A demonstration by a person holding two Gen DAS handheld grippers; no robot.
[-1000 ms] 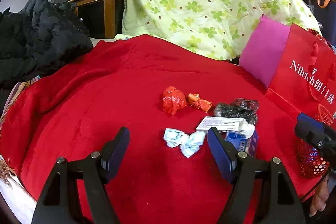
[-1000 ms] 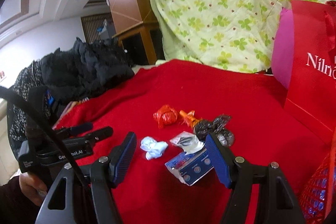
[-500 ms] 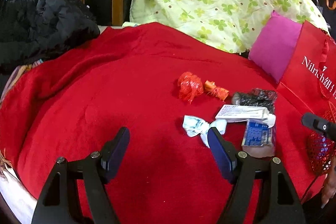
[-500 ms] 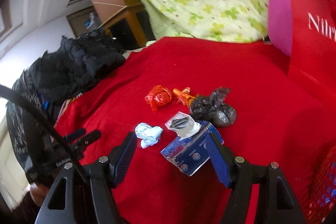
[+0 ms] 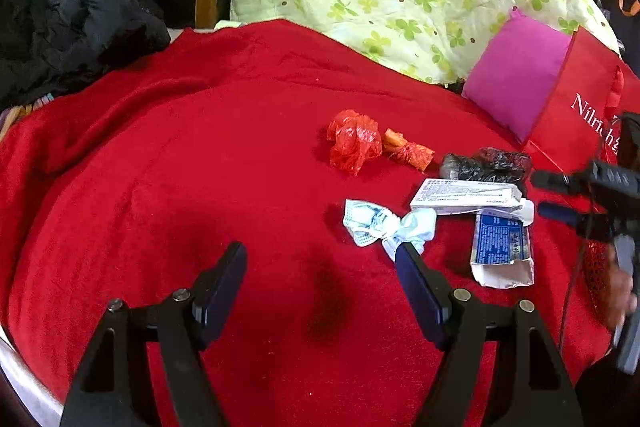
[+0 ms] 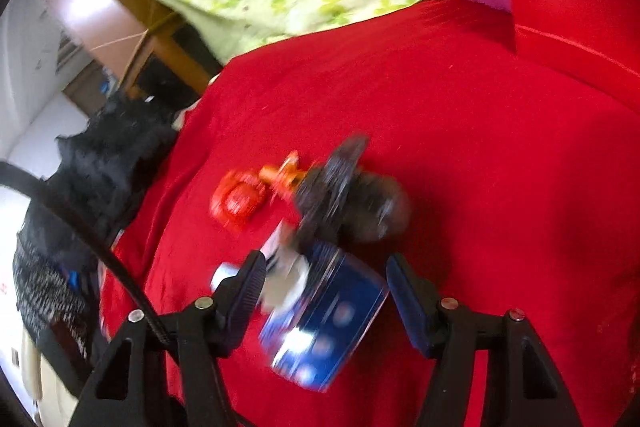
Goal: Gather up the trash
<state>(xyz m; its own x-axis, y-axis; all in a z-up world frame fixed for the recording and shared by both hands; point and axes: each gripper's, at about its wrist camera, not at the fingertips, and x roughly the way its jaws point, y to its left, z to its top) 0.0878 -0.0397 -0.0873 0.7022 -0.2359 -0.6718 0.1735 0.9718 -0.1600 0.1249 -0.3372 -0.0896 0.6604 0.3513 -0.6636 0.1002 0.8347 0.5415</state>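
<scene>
blue box (image 6: 332,319) on red blanket (image 5: 200,155), long axis slanting away between right gripper (image 6: 326,291) jaws, just narrowing, untouched | left gripper (image 5: 320,283) tilted down, wide, empty

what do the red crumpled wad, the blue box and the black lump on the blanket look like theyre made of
Red wad: probably thin plastic film; it is glossy, translucent and sharply creased.
Blue box: likely printed cardboard; flat panels, a torn open end showing a pale inside.
Black lump: seemingly crumpled plastic bag or foil; shiny wrinkled highlights, though which of the two is unclear.
</scene>
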